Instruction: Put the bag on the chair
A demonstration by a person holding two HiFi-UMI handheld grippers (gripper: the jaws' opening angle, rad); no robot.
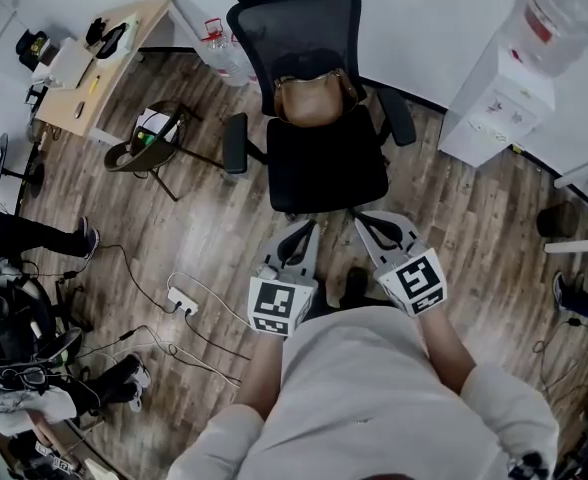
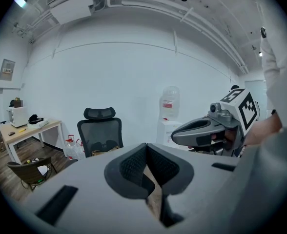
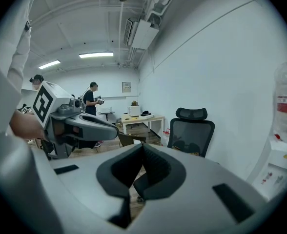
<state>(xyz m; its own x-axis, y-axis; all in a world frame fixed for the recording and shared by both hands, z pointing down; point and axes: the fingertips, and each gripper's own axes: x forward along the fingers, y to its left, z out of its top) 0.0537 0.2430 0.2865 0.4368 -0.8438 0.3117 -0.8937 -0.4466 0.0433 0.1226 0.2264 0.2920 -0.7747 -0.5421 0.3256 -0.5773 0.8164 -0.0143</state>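
The brown bag sits on the seat of the black office chair, pushed to the back so that it leans against the mesh backrest. The chair stands on the wood floor near the white wall, and nothing is touching the bag. The person stands just in front of the chair with a gripper in each hand, both held low before the seat's front edge and apart from it. The left gripper is clenched, its dark pads pressed together with nothing between them. The right gripper is clenched and empty as well, and the two grippers point side by side toward the chair. To the right of the chair a white water dispenser stands against the wall with a large bottle on top. To the left are a light wooden desk with small items on it, a low brown chair, and a white power strip with cables on the floor.
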